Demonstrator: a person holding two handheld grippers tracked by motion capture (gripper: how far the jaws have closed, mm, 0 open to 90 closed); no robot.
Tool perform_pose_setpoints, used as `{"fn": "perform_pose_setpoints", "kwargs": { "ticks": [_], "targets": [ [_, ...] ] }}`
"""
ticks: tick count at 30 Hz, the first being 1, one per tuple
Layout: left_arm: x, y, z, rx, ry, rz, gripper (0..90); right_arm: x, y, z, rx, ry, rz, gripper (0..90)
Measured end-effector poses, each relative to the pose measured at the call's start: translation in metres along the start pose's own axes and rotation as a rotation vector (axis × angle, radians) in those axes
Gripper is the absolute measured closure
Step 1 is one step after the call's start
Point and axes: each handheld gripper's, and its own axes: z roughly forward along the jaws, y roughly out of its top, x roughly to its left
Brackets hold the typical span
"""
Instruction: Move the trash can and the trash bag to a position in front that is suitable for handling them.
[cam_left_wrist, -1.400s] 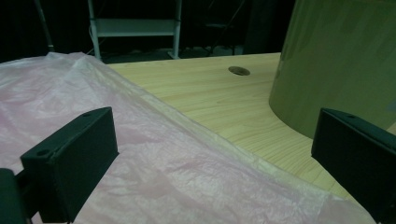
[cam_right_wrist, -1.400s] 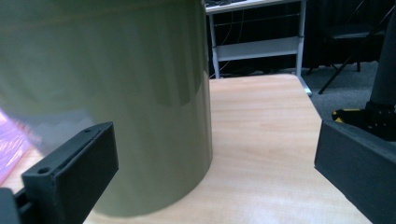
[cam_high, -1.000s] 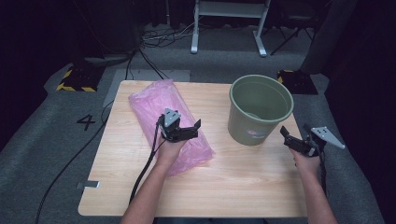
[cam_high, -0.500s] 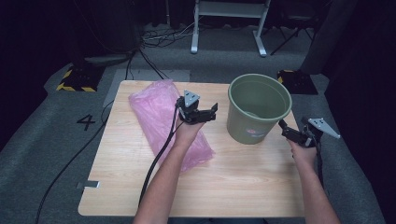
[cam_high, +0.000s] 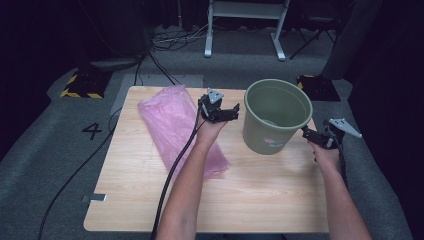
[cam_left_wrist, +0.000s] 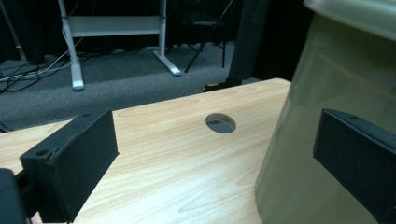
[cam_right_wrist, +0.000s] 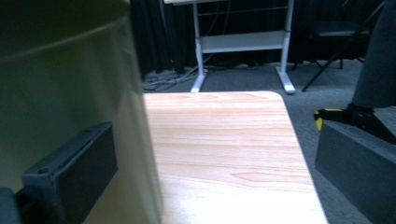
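The green bucket (cam_high: 276, 116) is flanked by the left tool (cam_high: 224, 111) and the right tool (cam_high: 314, 137), both spread open and gripping nothing, while the pink bag (cam_high: 176, 125) (behind the left tool) lies unlifted on the tabletop (cam_high: 260, 195), so lining appears undone.

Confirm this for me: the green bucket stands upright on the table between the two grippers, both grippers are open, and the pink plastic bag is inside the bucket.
One thing is wrong: the pink plastic bag is not inside the green bucket; the high view shows it lying flat on the table, beside the left gripper. The bucket does stand upright between the left gripper and the right gripper, both open.
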Motion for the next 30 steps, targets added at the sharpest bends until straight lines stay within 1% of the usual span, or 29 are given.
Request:
{"fn": "perform_pose_setpoints", "kwargs": {
  "ticks": [1,2,3,4,5,6,7,8,9,10,11,12,13,14,15,17,18,19,20,21,23,24,26,28,29,30],
  "targets": [
    [-0.001,-0.001,0.004,0.004,-0.002,0.003,0.0,-0.001,0.001,0.002,0.001,-0.005,-0.001,0.0],
    [-0.001,-0.001,0.006,0.005,0.003,-0.005,0.0,-0.003,0.003,0.005,-0.023,-0.024,-0.003,0.7],
    [-0.002,-0.001,0.009,-0.001,0.002,-0.01,0.0,-0.003,0.003,0.005,-0.023,-0.024,-0.003,0.7],
    [-0.002,-0.002,0.012,-0.014,0.004,-0.02,0.0,-0.004,0.004,0.006,-0.042,-0.033,-0.004,2.5],
    [-0.003,-0.001,0.014,-0.019,0.015,-0.04,0.0,-0.005,0.005,0.008,-0.053,-0.043,-0.015,2.9],
    [-0.002,-0.001,0.016,-0.018,0.018,-0.056,0.0,-0.005,0.005,0.009,-0.065,-0.051,-0.016,2.9],
    [-0.002,-0.001,0.017,-0.02,0.008,-0.076,0.0,-0.006,0.005,0.012,-0.062,-0.049,-0.01,2.3],
    [-0.003,0.0,0.02,-0.022,-0.005,-0.084,0.0,-0.008,0.004,0.018,-0.027,-0.045,-0.003,0.0],
    [-0.003,0.0,0.02,-0.022,-0.005,-0.084,0.0,-0.008,0.004,0.018,-0.027,-0.045,-0.003,0.0],
    [-0.004,0.001,0.022,-0.017,-0.008,-0.075,0.0,-0.009,0.002,0.02,-0.027,-0.043,0.004,0.0],
    [-0.005,0.002,0.024,0.0,-0.01,-0.05,0.0,-0.009,0.001,0.022,-0.026,-0.039,0.01,0.0],
    [-0.006,0.003,0.026,0.015,-0.016,-0.038,0.0,-0.009,0.0,0.024,-0.026,-0.038,0.012,0.0],
    [-0.006,0.004,0.028,0.019,-0.02,-0.029,0.0,-0.01,-0.001,0.025,-0.027,-0.031,0.017,0.0],
    [-0.006,0.008,0.03,0.036,-0.035,-0.036,0.0,-0.009,-0.003,0.029,-0.021,-0.015,0.003,0.0],
    [-0.006,0.008,0.03,0.036,-0.035,-0.036,0.0,-0.009,-0.003,0.029,-0.021,-0.015,0.003,0.0],
    [-0.004,0.009,0.031,0.044,-0.05,-0.043,0.0,-0.01,-0.004,0.031,-0.026,-0.015,-0.003,0.0],
    [-0.003,0.007,0.031,0.046,-0.066,-0.046,0.0,-0.011,-0.004,0.031,-0.026,-0.009,-0.004,0.0],
    [-0.001,0.005,0.032,0.063,-0.078,-0.049,0.0,-0.011,-0.004,0.032,-0.03,-0.006,-0.012,0.0],
    [0.001,-0.001,0.032,0.064,-0.092,-0.047,0.0,-0.01,-0.003,0.031,-0.037,0.008,-0.024,0.0],
    [0.001,-0.001,0.032,0.064,-0.092,-0.047,0.0,-0.01,-0.003,0.031,-0.037,0.008,-0.024,0.0],
    [0.003,-0.003,0.031,0.055,-0.105,-0.06,0.0,-0.01,-0.002,0.03,-0.036,0.02,-0.056,0.0],
    [0.003,-0.004,0.031,0.053,-0.113,-0.06,0.0,-0.01,0.001,0.03,-0.017,0.033,-0.073,0.0],
    [0.005,-0.006,0.029,0.062,-0.137,-0.059,0.0,-0.008,0.004,0.028,-0.015,0.028,-0.109,0.0],
    [0.006,-0.007,0.024,0.073,-0.154,-0.045,0.0,-0.007,0.005,0.025,-0.015,0.043,-0.127,0.0],
    [0.006,-0.007,0.024,0.073,-0.154,-0.045,0.0,-0.007,0.005,0.025,-0.015,0.043,-0.127,0.0],
    [0.008,-0.007,0.02,0.077,-0.154,-0.033,0.0,-0.004,0.004,0.024,-0.015,0.06,-0.132,0.0]
  ]
}}
